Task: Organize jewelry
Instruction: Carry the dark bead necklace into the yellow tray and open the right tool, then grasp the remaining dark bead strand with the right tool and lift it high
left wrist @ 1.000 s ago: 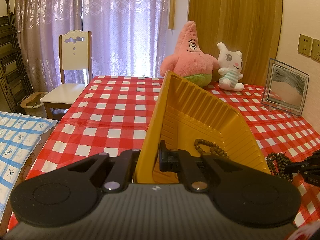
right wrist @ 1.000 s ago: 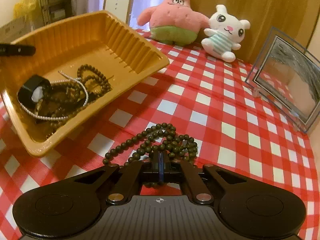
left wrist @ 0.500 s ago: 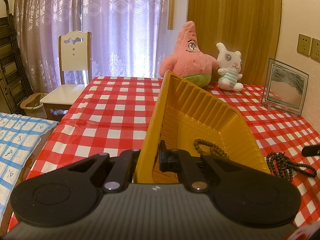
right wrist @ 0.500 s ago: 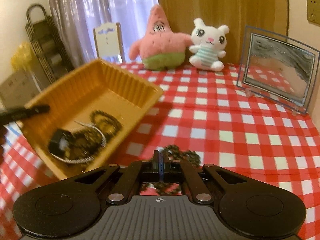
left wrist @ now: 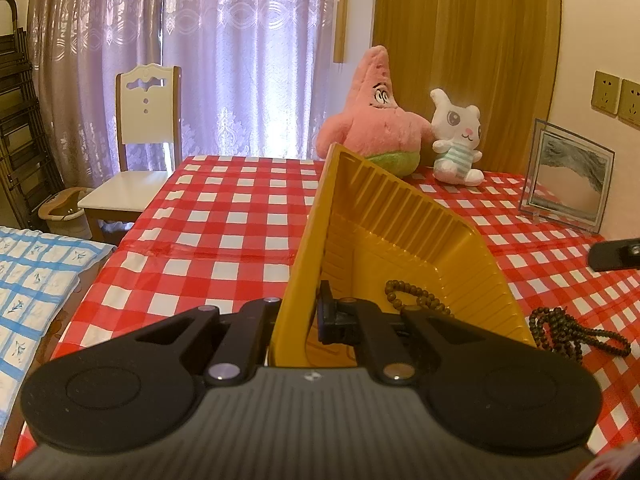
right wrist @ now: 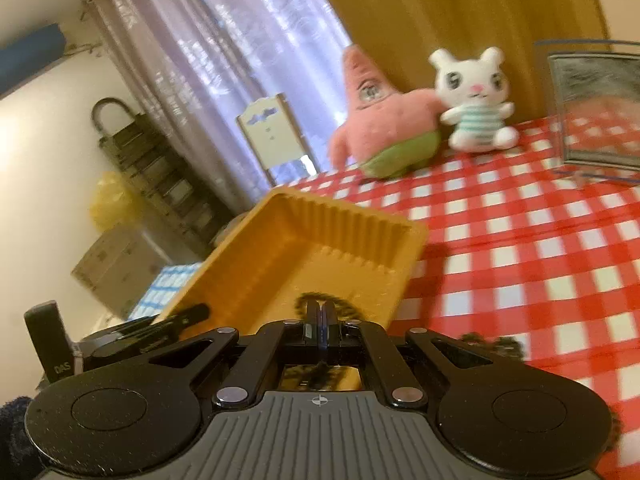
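Observation:
A yellow ribbed tray (left wrist: 400,232) is tipped up on the red checked table. My left gripper (left wrist: 316,312) is shut on its near wall. Dark wooden beads (left wrist: 416,300) lie inside the tray behind the fingers. A second string of dark beads (left wrist: 576,332) lies on the cloth just right of the tray, also seen blurred as a string of dark beads (right wrist: 492,344) in the right wrist view. My right gripper (right wrist: 320,320) is shut with nothing between its pads and hangs above the tray's near end (right wrist: 320,248), tilted. The left gripper (right wrist: 176,320) shows at the tray's left side.
A pink star plush (left wrist: 376,120) and a white bunny plush (left wrist: 456,140) stand at the table's far edge. A glass picture frame (left wrist: 568,176) leans at the right by the wall. A white chair (left wrist: 144,148) stands beyond the table's left corner.
My right gripper has risen off the loose bead string and rolled, so its view now looks over the tray. The string stays on the cloth. The left gripper and tray have not moved.

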A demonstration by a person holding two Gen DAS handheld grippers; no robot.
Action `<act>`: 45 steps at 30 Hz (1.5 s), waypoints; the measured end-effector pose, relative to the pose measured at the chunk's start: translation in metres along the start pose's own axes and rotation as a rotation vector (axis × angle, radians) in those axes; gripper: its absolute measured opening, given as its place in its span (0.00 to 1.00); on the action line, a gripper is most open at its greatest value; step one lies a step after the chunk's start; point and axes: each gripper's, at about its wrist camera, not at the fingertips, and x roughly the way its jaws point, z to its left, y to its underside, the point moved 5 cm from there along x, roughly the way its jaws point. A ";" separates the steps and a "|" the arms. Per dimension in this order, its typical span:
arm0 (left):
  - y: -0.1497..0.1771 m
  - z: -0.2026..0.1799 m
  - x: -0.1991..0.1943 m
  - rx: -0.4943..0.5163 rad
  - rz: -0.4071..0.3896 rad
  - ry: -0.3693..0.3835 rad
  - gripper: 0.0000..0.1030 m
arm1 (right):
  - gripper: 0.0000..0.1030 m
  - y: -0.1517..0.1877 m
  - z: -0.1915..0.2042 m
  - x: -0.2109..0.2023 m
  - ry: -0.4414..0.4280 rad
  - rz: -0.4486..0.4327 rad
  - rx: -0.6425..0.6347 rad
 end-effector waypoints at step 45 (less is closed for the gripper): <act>-0.008 -0.002 0.003 -0.003 -0.004 0.018 0.05 | 0.68 0.078 -0.096 0.011 0.459 0.288 -0.562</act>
